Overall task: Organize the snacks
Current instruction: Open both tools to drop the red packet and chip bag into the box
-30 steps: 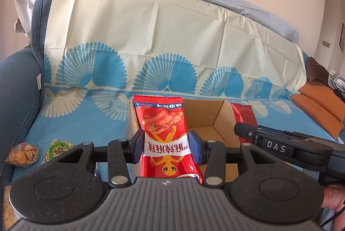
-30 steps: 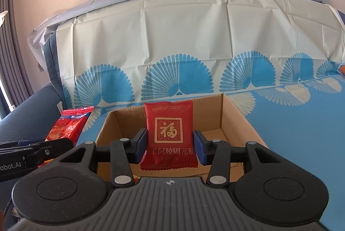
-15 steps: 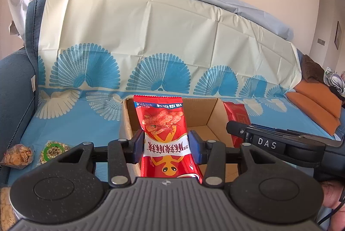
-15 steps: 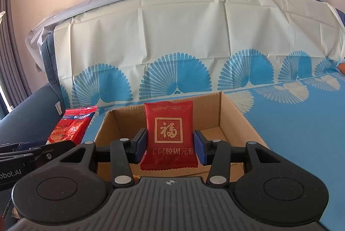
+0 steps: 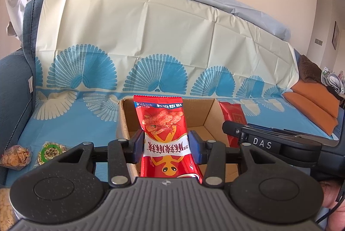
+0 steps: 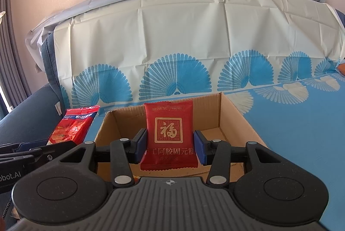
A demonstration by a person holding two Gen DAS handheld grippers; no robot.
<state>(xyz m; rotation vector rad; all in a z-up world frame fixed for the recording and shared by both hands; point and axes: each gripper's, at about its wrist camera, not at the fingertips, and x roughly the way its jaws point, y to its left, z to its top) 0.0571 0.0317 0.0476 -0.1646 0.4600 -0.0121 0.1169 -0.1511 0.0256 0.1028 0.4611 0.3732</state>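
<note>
We held the left gripper [image 5: 167, 145] clenched on a red chip packet [image 5: 165, 138], its blue pads pressing both sides of the bag, which stood upright with its print upside down in front of the open cardboard box [image 5: 200, 118]. The right gripper [image 6: 170, 145] grasped a dark red packet with a gold square emblem [image 6: 169, 134], also upright, held over the near part of the same box [image 6: 235, 121]. From the left wrist view that dark red packet [image 5: 231, 115] showed just beyond the box's right wall. The box sat on a sofa under a blue fan-patterned cover [image 5: 64, 114]. Two small snack packs, one orange [image 5: 15, 156] and one green [image 5: 51, 151], lay on the cover well left of the box.
</note>
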